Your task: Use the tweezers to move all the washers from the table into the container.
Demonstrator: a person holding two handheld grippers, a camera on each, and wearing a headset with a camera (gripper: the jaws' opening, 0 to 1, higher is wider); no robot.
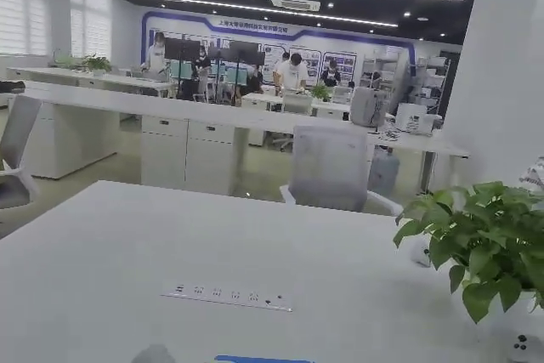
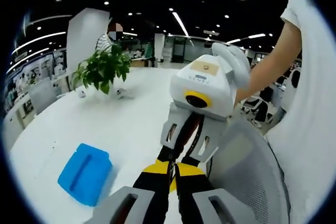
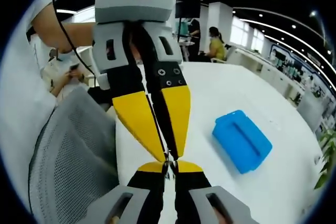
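A blue rectangular container (image 2: 84, 173) lies flat on the white table (image 2: 131, 119); it is also in the right gripper view (image 3: 241, 140), and its edge peeks in at the bottom of the head view (image 1: 251, 360). My two grippers point at each other above the table's near edge, tip to tip. The left gripper (image 2: 173, 167) has its yellow jaws shut, with nothing seen between them. The right gripper (image 3: 169, 167) is shut too. From the right gripper view, the left gripper (image 3: 169, 156) hangs down from above. I see no tweezers or washers.
A grey mesh chair back (image 3: 68, 150) stands close below the grippers. A potted green plant (image 1: 484, 235) sits at the table's right, and a flush power strip (image 1: 228, 297) lies in the middle. Other desks and people are far behind.
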